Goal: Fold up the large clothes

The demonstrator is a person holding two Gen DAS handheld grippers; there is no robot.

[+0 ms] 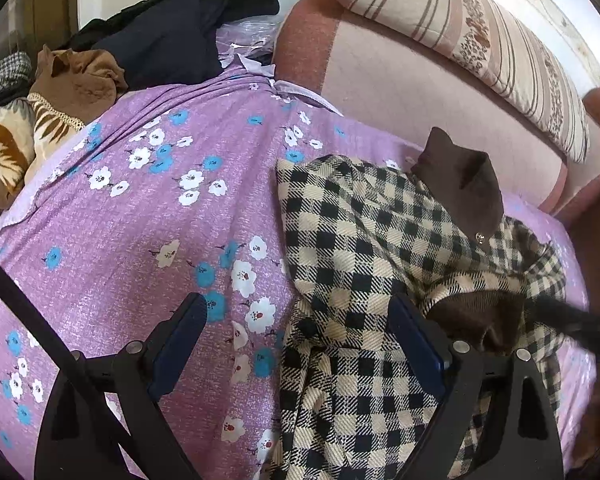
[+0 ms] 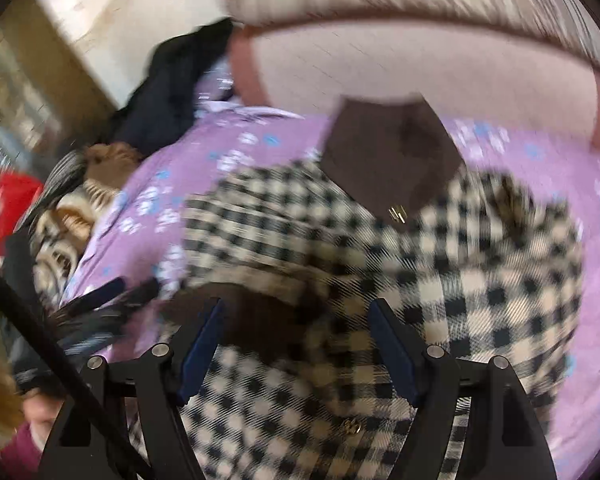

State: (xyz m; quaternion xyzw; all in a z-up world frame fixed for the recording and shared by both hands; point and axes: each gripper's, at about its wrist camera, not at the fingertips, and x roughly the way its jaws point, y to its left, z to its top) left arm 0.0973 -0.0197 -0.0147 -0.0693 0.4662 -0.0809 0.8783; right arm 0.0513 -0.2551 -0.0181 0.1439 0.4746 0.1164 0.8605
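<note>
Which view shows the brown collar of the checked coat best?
The left wrist view: the brown collar is sharp, with the small metal button below it clear. The right wrist view shows the collar larger and centred, but motion-blurred.

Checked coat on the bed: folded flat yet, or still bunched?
Still bunched. The checked coat lies rumpled on the purple floral sheet, brown collar sticking up, fabric in uneven overlapping layers.

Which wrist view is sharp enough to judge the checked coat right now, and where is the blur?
Left wrist view: sharp, evenly daylit, the checked coat and floral sheet crisp, only the fisheye bending the edges and a dark smear at lower right. Right wrist view: motion-blurred throughout, the brown collar soft; only the right gripper reads clearly.
</note>
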